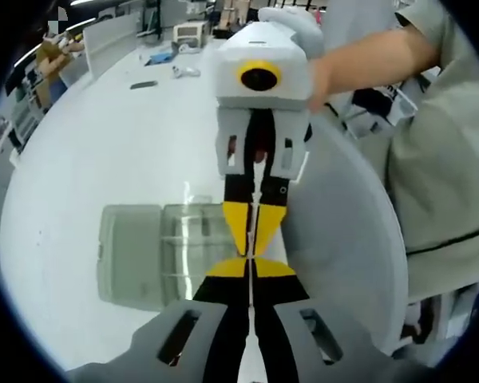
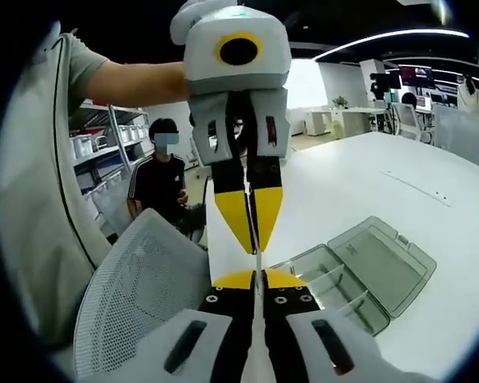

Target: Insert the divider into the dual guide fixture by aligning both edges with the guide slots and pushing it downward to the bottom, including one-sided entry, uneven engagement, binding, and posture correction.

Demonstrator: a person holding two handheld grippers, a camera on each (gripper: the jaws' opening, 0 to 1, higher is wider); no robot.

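Nearest, the left gripper (image 1: 251, 267) and right gripper (image 2: 257, 278) meet tip to tip, both clamped on the thin clear divider (image 2: 258, 259). It hangs above the open clear compartment box (image 1: 156, 255) near the white tabletop's (image 1: 104, 152) edge. Insertion looks not yet begun.

Bright overhead lighting, sharp centre, fisheye-warped edges.

A wide white bench (image 2: 367, 183) runs through an open office. A grey mesh chair (image 2: 136, 295) stands beside it. Shelves (image 2: 104, 144) with bins line one wall, and a person (image 2: 161, 179) in black sits near them. Strip lights (image 2: 399, 36) glow on the dark ceiling; more desks (image 2: 343, 120) stand farther off.
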